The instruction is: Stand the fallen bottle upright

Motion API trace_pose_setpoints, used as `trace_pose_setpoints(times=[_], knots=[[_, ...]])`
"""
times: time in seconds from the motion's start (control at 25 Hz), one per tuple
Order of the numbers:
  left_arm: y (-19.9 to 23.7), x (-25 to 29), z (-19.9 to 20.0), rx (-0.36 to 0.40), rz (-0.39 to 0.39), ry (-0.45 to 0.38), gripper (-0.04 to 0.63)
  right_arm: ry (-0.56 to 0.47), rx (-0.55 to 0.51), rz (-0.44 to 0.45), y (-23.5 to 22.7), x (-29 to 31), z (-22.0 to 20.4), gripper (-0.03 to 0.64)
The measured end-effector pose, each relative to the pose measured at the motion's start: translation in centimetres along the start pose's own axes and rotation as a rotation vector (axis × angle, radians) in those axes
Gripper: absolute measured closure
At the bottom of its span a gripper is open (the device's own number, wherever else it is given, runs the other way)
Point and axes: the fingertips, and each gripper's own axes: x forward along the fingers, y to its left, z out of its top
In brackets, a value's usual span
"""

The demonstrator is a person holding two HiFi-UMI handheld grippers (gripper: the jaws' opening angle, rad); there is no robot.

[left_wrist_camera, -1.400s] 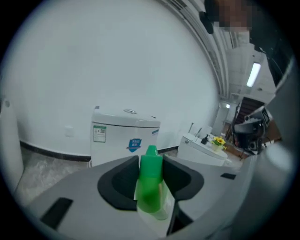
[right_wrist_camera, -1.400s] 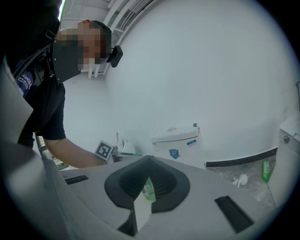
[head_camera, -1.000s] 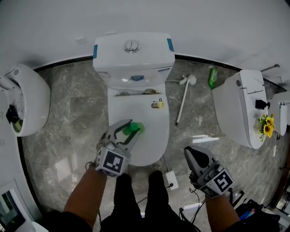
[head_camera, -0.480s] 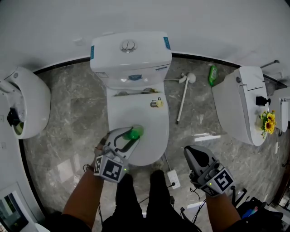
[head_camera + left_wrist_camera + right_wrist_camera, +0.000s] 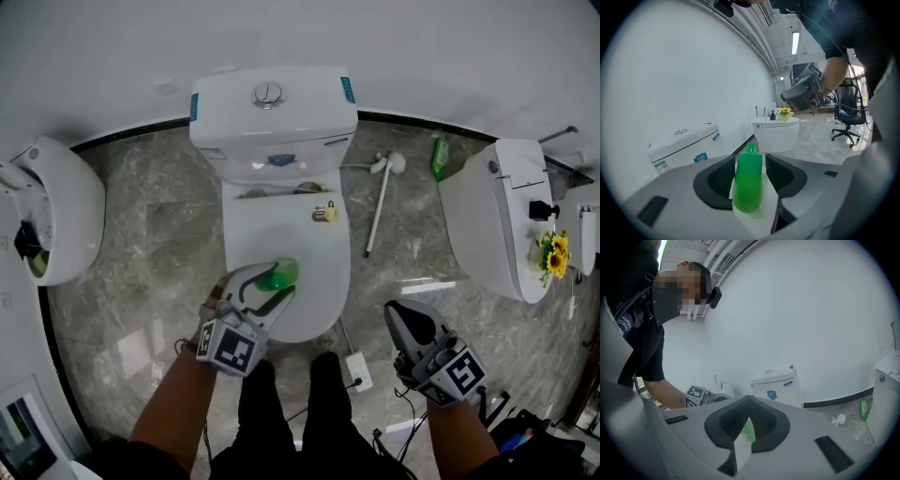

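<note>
The left gripper's (image 5: 277,281) jaws have just been opening off the small green plastic bottle (image 5: 749,180), which stands upright between them on the white closed toilet lid (image 5: 309,239), apparently released, so the task looks done, while the right gripper (image 5: 401,317) hangs empty with its jaws together.

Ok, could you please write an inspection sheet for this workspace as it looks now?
Surface: closed white toilet lid, a small yellow item near its hinge.
Job's things: green bottle stands upright on the lid.
Clutter: toilet brush lying on the floor; second green bottle by the wall.
Grippers: left gripper jaws have just been opening, bottle between them, not clamped; right gripper shut, empty.
Cables: white socket block and dark cables on the floor.
Surroundings: second toilet with flowers on it.
</note>
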Motion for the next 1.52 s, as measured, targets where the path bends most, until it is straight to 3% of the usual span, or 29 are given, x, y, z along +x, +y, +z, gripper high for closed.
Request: trace_pose_setpoints(times=[0.28,0.48,0.68,0.88,1.04,1.36,1.52], knots=[[0.3,-0.6,0.4,-0.037,-0.001,-0.014,0.274,0.002,-0.007,0.005,0.8,0.0,0.2,0.614],[1.4,-2.1,2.2,-0.105,0.008,-0.137,0.258,0.000,-0.023,0.009,1.6,-0.2,0.7,0.614],[3.8,-7.5,4.7,-0.181,0.071,-0.190,0.261,-0.003,-0.029,0.017,3.6,-1.3,3.2,0.614],[6.3,-15.9,9.3,-0.365,0.131,-0.262,0.414,-0.014,-0.055,0.023,6.1,-3.4,7.8,0.614],[6.9,-22.3,13.5,-0.537,0.122,-0.330,0.576,-0.004,-0.074,0.050,9.0,-5.1,12.5,0.614],[6.1,-33.5,21.1,-0.757,0.127,-0.432,0.592,-0.063,-0.105,0.056,14.9,-9.8,22.2,0.614],[6.5,-37.9,24.0,-0.774,0.145,-0.473,0.592,-0.102,-0.090,0.056,17.0,-11.2,25.8,0.614]])
